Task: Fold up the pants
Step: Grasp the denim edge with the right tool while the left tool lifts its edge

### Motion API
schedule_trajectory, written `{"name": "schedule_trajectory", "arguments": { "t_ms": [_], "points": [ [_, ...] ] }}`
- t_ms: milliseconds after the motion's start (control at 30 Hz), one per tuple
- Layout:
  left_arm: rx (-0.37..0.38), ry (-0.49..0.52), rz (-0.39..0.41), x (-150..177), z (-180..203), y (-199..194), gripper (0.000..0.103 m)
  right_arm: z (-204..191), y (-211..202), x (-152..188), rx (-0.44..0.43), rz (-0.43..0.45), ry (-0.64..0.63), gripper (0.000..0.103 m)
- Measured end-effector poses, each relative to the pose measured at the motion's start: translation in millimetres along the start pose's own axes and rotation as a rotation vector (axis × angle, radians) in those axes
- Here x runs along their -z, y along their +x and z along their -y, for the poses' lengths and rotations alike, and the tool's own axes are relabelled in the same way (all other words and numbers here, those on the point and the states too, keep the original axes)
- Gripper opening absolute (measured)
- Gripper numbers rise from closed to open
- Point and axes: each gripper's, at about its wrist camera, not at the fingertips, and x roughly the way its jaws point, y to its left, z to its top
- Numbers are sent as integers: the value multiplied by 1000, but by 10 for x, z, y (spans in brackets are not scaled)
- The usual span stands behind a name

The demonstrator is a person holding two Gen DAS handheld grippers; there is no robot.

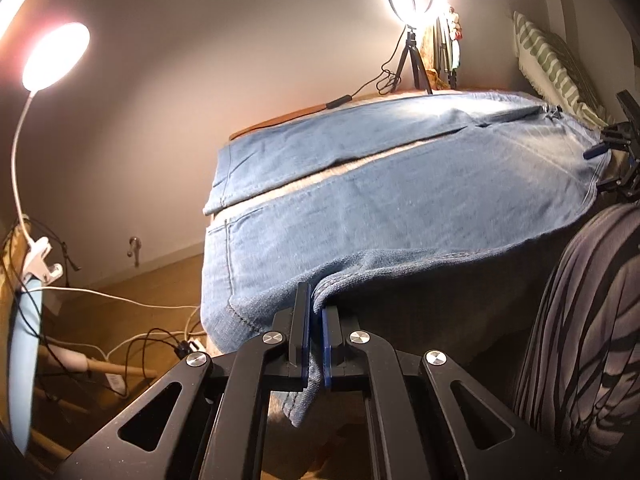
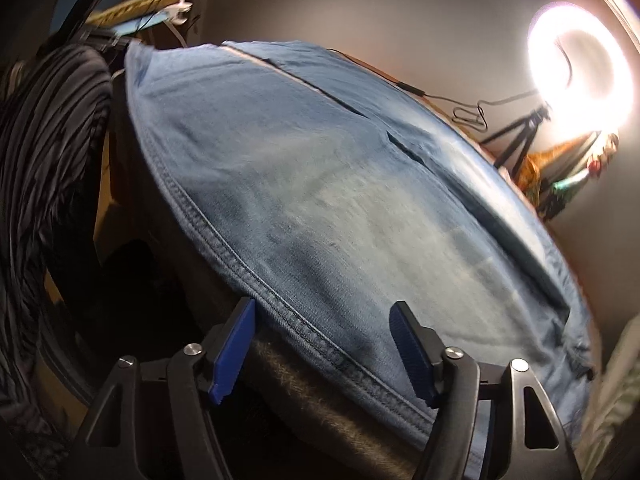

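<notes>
The pants [image 1: 400, 200] are plain light-blue denim, matt, a bit fuzzy, with a thick stitched seam along the near edge in the lower middle of the right wrist view. The left gripper [image 1: 316, 320] has matt black plastic arms, shiny round metal rivets and ribbed blue plastic pads [image 1: 307, 328]; the right gripper [image 2: 324, 348] looks the same. The pillow [image 1: 556, 68] in the upper right is woven cloth, green and cream. The striped garment [image 1: 580, 340] at lower right looks thin and slightly glossy. The table edge [image 1: 280, 120] looks like smooth wood.
</notes>
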Motion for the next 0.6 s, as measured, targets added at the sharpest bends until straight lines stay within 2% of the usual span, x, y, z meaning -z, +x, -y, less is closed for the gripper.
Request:
{"name": "schedule_trajectory", "arguments": {
  "t_ms": [33, 100, 133, 167, 200, 367, 600],
  "points": [
    [0, -1, -2, -5, 3, 15, 3, -11, 15, -17, 1, -4, -18, 42],
    [-1, -4, -5, 0, 1, 31, 3, -40, 37, -49, 8, -10, -35, 29],
    [0, -10, -5, -2, -1, 36, 3, -57, 42, -63, 17, -10, -47, 15],
    [0, -21, -1, -8, -12, 35, 3, -87, 44, -96, 60, -14, -71, 7],
    [3, -37, 6, -21, -32, 30, 3, -105, 31, -125, 95, -10, -90, 4],
    [7, -90, 53, -175, -130, -19, 3, 76, -186, -324, 188, 51, -98, 2],
    [-21, -72, 83, -527, -220, 71, 3, 436, -330, -826, 335, 102, -171, 0]
  ]
}}
